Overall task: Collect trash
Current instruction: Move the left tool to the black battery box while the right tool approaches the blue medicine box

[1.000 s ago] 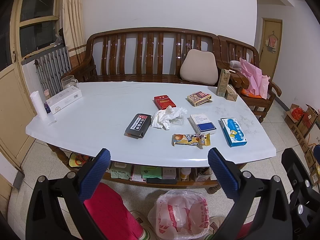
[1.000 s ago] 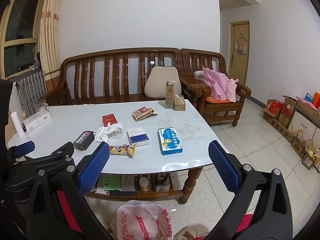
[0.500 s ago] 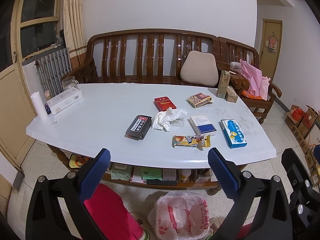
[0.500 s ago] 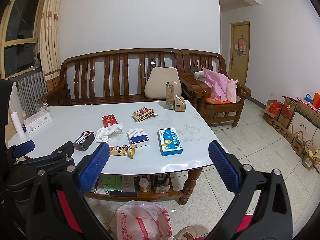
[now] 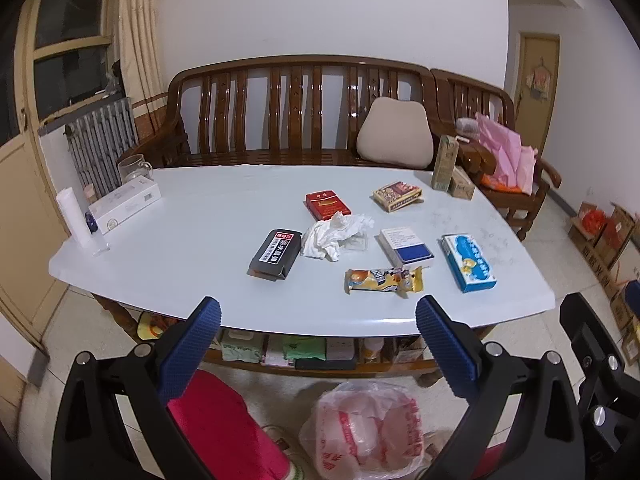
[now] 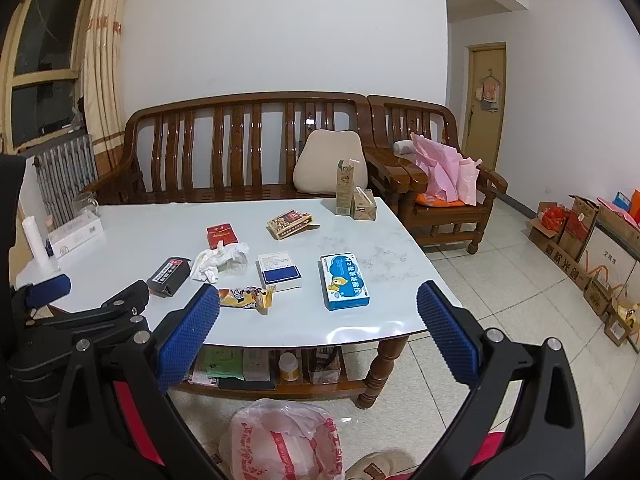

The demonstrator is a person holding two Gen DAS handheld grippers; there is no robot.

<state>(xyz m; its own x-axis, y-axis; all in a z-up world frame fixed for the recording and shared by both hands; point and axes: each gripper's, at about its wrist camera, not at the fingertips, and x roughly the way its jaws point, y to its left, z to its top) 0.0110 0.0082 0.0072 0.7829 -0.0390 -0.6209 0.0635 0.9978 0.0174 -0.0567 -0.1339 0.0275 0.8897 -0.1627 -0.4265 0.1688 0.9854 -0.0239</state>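
Note:
A crumpled white tissue (image 5: 334, 234) (image 6: 218, 262) lies mid-table. A yellow snack wrapper (image 5: 382, 280) (image 6: 246, 297) lies closer to the front edge. Around them sit a black box (image 5: 276, 254), a red pack (image 5: 327, 204), a brown pack (image 5: 397, 195), a white-and-blue box (image 5: 406, 248) and a blue carton (image 5: 468, 262). On the floor below stands a white plastic bag (image 5: 364, 430) (image 6: 286, 442) with red print. My left gripper (image 5: 318, 326) and my right gripper (image 6: 318, 326) are both open, held short of the table, with nothing between the fingers.
The white table (image 5: 192, 240) has a shelf of packets underneath. A wooden bench (image 5: 280, 120) and armchair (image 6: 436, 168) stand behind it. A milk carton (image 6: 345, 188), white box (image 5: 124, 204), glass cup (image 5: 132, 166) and roll (image 5: 74, 216) sit at the table's ends. Cardboard boxes (image 6: 580, 240) line the right wall.
Both views shifted very slightly; nothing on the table moved and both grippers stay open.

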